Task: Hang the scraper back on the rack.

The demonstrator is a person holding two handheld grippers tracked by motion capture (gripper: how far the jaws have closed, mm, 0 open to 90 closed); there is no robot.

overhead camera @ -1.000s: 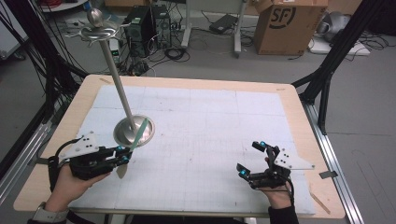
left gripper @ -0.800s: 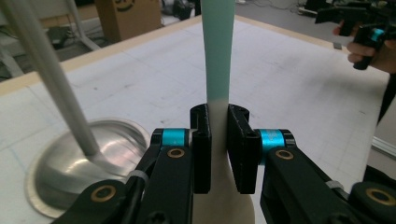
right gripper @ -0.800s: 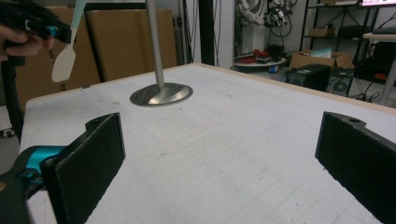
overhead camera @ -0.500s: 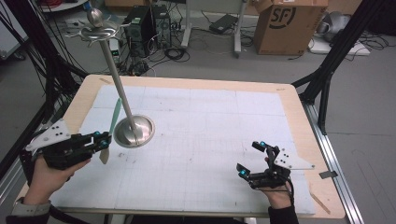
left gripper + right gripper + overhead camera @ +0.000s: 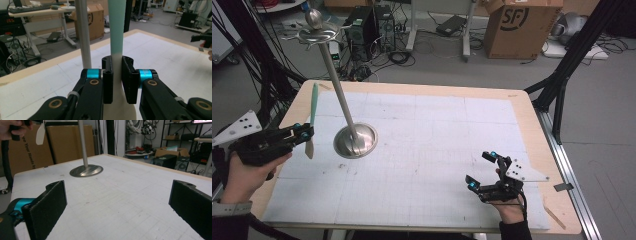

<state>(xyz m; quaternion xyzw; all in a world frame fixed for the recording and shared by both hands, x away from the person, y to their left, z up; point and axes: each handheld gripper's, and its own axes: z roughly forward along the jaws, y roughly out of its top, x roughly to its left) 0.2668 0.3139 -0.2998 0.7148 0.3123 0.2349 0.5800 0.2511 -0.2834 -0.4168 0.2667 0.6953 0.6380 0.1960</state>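
At 9 o'clock on counter (image 5: 422, 90) | left claw (image 5: 305, 133) grips spatula (image 5: 313, 107) upright | right claw (image 5: 482, 170) wide, idle | lift clear of stand (image 5: 356, 140), keep it vertical toward hook ring (image 5: 318, 34).

A lab: cable tangles (image 5: 277, 75), computer tower (image 5: 362, 25), cardboard box (image 5: 522, 25)

Spatula (image 5: 117, 30) top and stand (image 5: 83, 35) top beyond the left gripper view's upper edge.
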